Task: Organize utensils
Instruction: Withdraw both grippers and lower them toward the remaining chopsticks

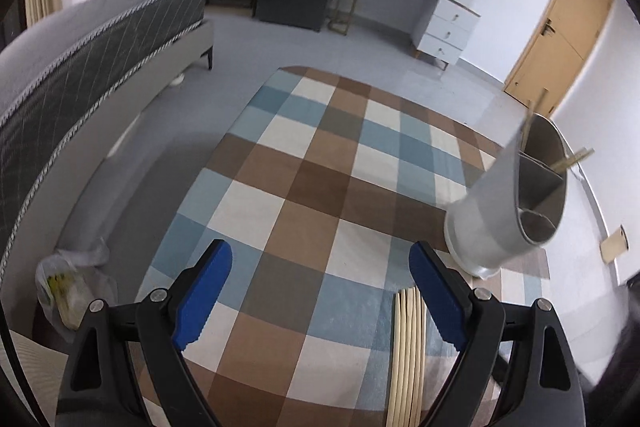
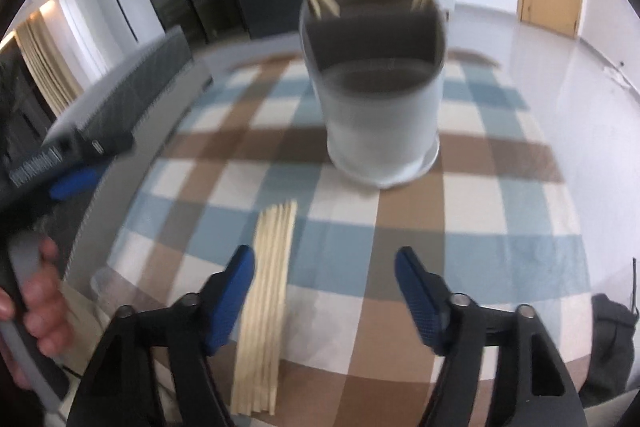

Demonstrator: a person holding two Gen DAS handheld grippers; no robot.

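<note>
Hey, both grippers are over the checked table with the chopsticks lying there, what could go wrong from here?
The chopsticks lie tightly bundled, so the open right gripper may pinch several or scatter them. Their near ends reach the table edge; a nudge could tip them off. The holder already has chopsticks leaning out, which could snag.

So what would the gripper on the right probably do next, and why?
Probably shift the right gripper left and lower its jaws around the chopsticks: they lie loose on the checked tablecloth, beside its left jaw, while the holder already has some.
</note>
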